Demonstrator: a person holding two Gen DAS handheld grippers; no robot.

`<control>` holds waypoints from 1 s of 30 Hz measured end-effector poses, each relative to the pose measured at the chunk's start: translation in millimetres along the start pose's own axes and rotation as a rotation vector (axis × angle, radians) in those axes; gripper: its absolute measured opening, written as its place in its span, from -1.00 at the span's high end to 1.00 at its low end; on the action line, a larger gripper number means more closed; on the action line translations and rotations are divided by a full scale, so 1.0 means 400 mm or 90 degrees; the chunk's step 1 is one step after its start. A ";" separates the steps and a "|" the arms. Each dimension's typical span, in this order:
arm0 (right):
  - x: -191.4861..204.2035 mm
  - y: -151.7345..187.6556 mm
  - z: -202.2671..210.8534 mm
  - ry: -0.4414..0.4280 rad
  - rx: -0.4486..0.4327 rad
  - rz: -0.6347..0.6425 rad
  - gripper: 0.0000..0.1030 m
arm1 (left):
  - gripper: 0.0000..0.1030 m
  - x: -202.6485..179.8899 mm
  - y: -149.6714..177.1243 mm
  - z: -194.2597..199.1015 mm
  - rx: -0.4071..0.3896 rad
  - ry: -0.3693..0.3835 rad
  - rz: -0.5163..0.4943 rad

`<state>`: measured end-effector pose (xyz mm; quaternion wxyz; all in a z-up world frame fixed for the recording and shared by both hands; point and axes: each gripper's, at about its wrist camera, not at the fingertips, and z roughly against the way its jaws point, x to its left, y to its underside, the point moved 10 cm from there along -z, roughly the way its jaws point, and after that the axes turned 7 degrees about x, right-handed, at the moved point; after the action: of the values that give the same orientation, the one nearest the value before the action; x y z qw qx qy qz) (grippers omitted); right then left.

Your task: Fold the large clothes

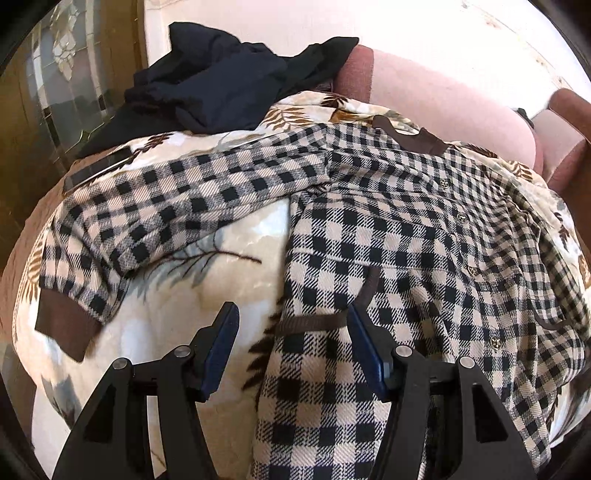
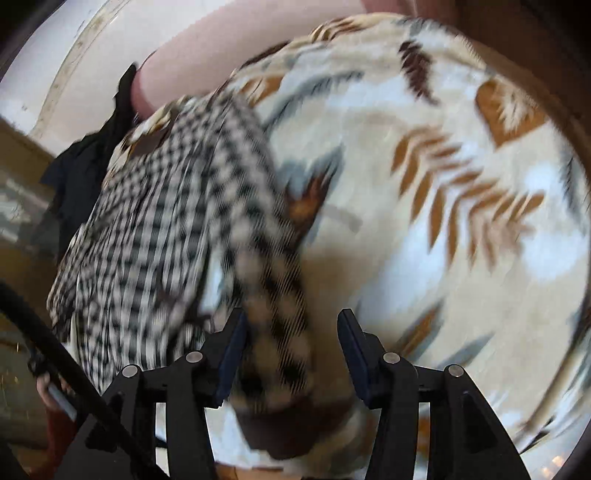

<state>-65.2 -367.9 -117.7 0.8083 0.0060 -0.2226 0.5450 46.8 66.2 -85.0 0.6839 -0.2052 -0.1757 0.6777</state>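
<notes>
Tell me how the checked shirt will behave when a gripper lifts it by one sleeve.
The checked shirt will probably hang limp: its sleeve already lies creased on the leaf-print blanket. The weave looks thick, so it may feel fairly heavy. The body would likely drag behind, since it lies spread wide.

- A cream blanket (image 1: 207, 295) printed with brown and grey leaf sprays covers the broad surface filling the middle of the left wrist view; it fills the right half of the right wrist view, blurred (image 2: 424, 229).
- A pink upholstered backrest (image 1: 443, 96) with darker reddish-brown edging curves across the upper right of the left wrist view.
- A pale, off-white wall (image 1: 406, 26) with small marks runs along the top.
- At the upper left stands a brown wooden door (image 1: 22, 122) with a leaded decorative glass panel (image 1: 62, 74).
- Light is bright and even.
</notes>
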 end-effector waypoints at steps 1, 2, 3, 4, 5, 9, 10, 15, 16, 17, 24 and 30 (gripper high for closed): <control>0.011 0.018 -0.024 -0.004 0.007 0.002 -0.07 | -0.16 0.005 0.004 0.002 0.001 -0.002 0.008; 0.025 0.029 -0.047 -0.013 0.017 0.003 0.07 | -0.16 0.009 0.006 0.004 0.001 -0.003 0.013; 0.037 0.034 -0.067 -0.026 0.024 0.004 0.49 | -0.16 0.015 0.010 0.008 0.000 -0.003 0.020; 0.057 0.038 -0.086 -0.036 0.030 0.007 0.59 | -0.16 0.022 0.012 0.012 -0.001 -0.005 0.025; 0.078 0.042 -0.102 -0.032 0.032 0.015 0.68 | -0.16 0.029 0.014 0.016 -0.003 -0.008 0.029; 0.094 0.033 -0.064 0.080 0.002 0.062 0.84 | -0.16 0.071 0.009 0.033 -0.014 -0.012 0.055; 0.085 0.020 -0.041 0.101 -0.010 0.063 0.85 | -0.16 0.081 0.007 0.033 -0.015 -0.012 0.062; -0.108 -0.084 0.172 0.420 -0.138 0.010 0.52 | -0.16 0.134 0.008 0.018 0.005 -0.006 0.102; -0.156 -0.093 0.198 0.490 -0.146 -0.016 0.33 | -0.16 0.139 0.010 0.016 0.009 -0.002 0.108; -0.183 -0.092 0.208 0.520 -0.140 -0.045 0.16 | -0.16 0.144 0.015 0.014 0.015 0.004 0.112; 0.043 0.012 0.054 0.082 -0.117 -0.032 -0.02 | -0.16 0.136 0.067 -0.029 0.064 0.017 0.084; 0.220 0.036 -0.090 -0.260 -0.092 -0.095 -0.06 | -0.28 0.114 0.107 -0.033 0.077 0.057 0.060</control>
<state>-38.4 -275.7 -121.3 0.7830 0.0745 -0.4189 0.4538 17.9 111.3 -120.3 0.6696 -0.2018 -0.0940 0.7086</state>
